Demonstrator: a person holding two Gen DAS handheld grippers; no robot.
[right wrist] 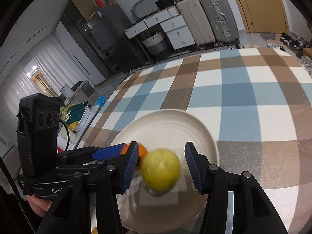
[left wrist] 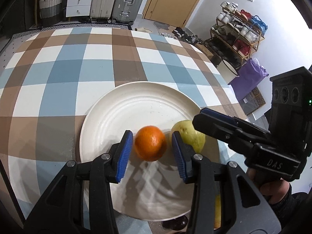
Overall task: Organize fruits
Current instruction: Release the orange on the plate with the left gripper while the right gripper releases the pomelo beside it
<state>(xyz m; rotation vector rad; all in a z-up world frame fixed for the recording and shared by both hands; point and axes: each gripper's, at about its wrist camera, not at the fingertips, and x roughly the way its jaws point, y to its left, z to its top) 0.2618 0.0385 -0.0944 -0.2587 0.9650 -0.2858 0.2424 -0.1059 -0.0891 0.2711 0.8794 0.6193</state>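
Checked in blue, brown and white, the tablecloth fills most of what both my cameras see, spread flat under everything else. On it sits the white plate, round and ridged in rings, lying at the centre of my left view and running down toward 6 o'clock beneath my fingers.

My right gripper comes next in size. Its jaws stand apart, released, with the yellow-green pear between the blue pads. The fruit is blurred, close to the pad at 9 o'clock of it and clearly apart from the pad at 3 o'clock. I cannot tell whether the near pad touches it. In my left view this same gripper reaches in from 3 o'clock, its tips over the pear.

My left gripper is likewise spread wide, holding nothing. The orange rests on the plate between its two blue pads, with a gap showing on each side. In the right view only a sliver of that orange peeks out at 10 o'clock of the pear, behind my right gripper's left finger.

Both fruits lie on the near half of the plate, the pear at 3 o'clock of the orange, just beside it.

At 5 o'clock in the left view, under the plate's edge and partly hidden by my finger, a bit of yellow fruit and something dark show. I cannot say what either is.
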